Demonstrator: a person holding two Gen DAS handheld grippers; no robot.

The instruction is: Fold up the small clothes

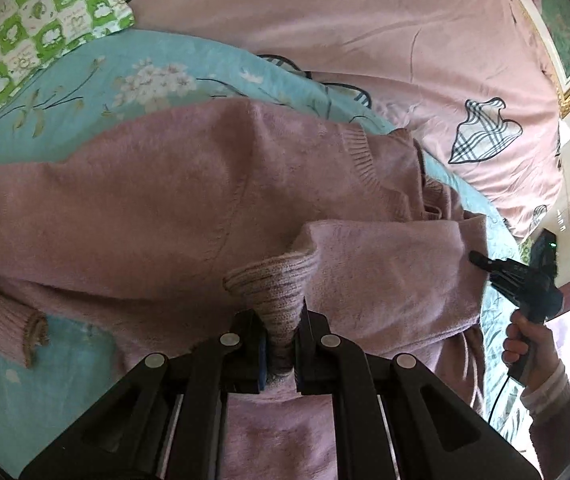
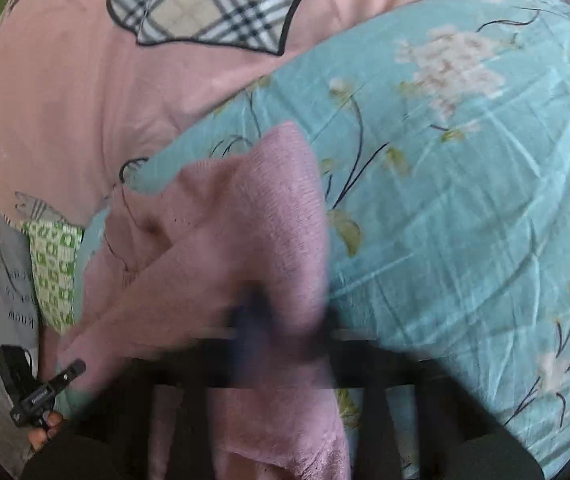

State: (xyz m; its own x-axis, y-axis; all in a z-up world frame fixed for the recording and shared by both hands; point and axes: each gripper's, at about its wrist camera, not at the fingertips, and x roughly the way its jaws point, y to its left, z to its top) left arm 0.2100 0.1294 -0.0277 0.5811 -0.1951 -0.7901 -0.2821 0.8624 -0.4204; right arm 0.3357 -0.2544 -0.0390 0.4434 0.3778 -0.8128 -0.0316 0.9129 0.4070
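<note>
- A pink fuzzy sweater (image 1: 165, 200) lies spread on a turquoise floral sheet (image 1: 85, 80) on the bed, and it fills the middle of the left wrist view.
- The left tongs (image 1: 281, 344) are closed tight on the ribbed cuff (image 1: 277, 288) of one sleeve. The cuff stands up between the two pads in a bunched cone, and the sleeve goes from there toward 3 o'clock, folded over the body of the sweater.
- The second ribbed cuff (image 1: 5, 320) rests flat on the sheet at 9 o'clock in this view.
- The ribbed neckline (image 1: 365, 160) of the sweater is at about 1 o'clock from the left tongs.
- The right tongs (image 1: 479, 260), seen at 3 o'clock in the left wrist view, touch the far edge of the folded sleeve. A hand (image 1: 525, 344) with a striped sleeve end holds their handle.
- In the right wrist view the tongs are strongly blurred. Pink knit fabric lies over and between their fingers, but I cannot tell if the pads press on it.
- A pink bed cover (image 1: 365, 20) with plaid patches lies beyond the sheet at 12 o'clock.
- A green and white checked cloth (image 1: 25, 20) is at 10 o'clock.
</note>
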